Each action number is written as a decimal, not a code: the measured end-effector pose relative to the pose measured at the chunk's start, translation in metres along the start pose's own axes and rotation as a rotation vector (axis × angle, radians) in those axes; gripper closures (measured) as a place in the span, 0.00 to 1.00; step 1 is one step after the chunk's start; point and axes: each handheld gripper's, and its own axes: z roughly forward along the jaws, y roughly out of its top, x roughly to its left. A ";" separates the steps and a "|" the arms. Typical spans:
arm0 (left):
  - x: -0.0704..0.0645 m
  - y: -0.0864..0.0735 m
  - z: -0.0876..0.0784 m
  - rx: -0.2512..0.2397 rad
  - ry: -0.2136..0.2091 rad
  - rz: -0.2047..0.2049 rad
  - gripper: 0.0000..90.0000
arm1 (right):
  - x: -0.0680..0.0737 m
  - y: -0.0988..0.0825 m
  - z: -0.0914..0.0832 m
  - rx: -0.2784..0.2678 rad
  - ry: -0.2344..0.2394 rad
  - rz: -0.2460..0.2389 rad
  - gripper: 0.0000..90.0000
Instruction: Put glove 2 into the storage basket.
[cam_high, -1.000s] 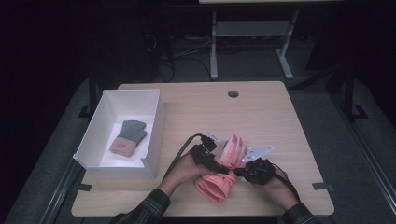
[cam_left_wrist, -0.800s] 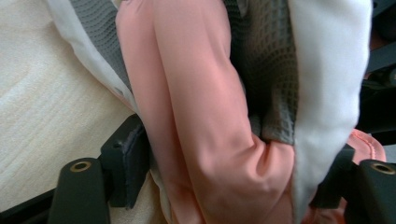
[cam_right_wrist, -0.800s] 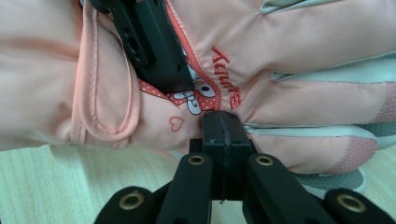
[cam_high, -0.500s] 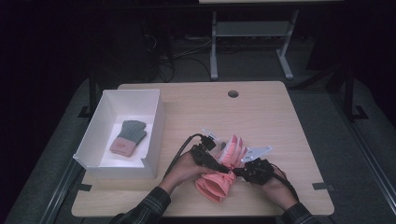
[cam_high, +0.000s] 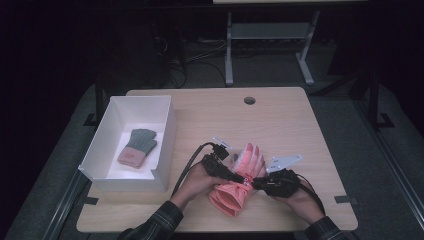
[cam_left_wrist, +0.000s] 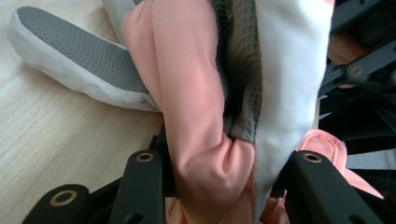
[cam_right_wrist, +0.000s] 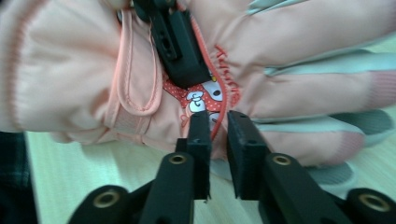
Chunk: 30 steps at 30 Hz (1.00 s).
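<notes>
2 forearms are reaching in over the near edge of the wooden table (cam_high: 280, 115), meeting at a pink glove (cam_high: 239, 181) lying right of the white box (cam_high: 165, 131), which is holding a smaller grey-and-pink glove (cam_high: 137, 147). Left gripper (cam_high: 237, 177) is lying low, pointing right; its jaws have just been closing and are squeezing the pink glove's bunched wrist fabric (cam_left_wrist: 205, 154). Right gripper (cam_right_wrist: 218, 140), pointing left, has just been opening; its jaws are standing slightly apart at the glove's edge, gripping nothing.

dim lab: lone desk (cam_high: 280, 120), floor cables (cam_high: 195, 60), metal stand (cam_high: 265, 45).
</notes>
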 end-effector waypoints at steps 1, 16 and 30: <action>-0.003 0.000 -0.001 -0.002 0.007 0.003 0.68 | -0.001 -0.002 -0.005 -0.020 -0.004 0.002 0.82; -0.023 0.005 -0.031 -0.083 0.095 0.044 0.68 | -0.010 -0.028 -0.034 -0.087 -0.065 0.110 0.36; -0.036 0.016 -0.077 -0.113 0.138 0.037 0.68 | -0.018 -0.041 -0.028 -0.076 -0.148 0.156 0.15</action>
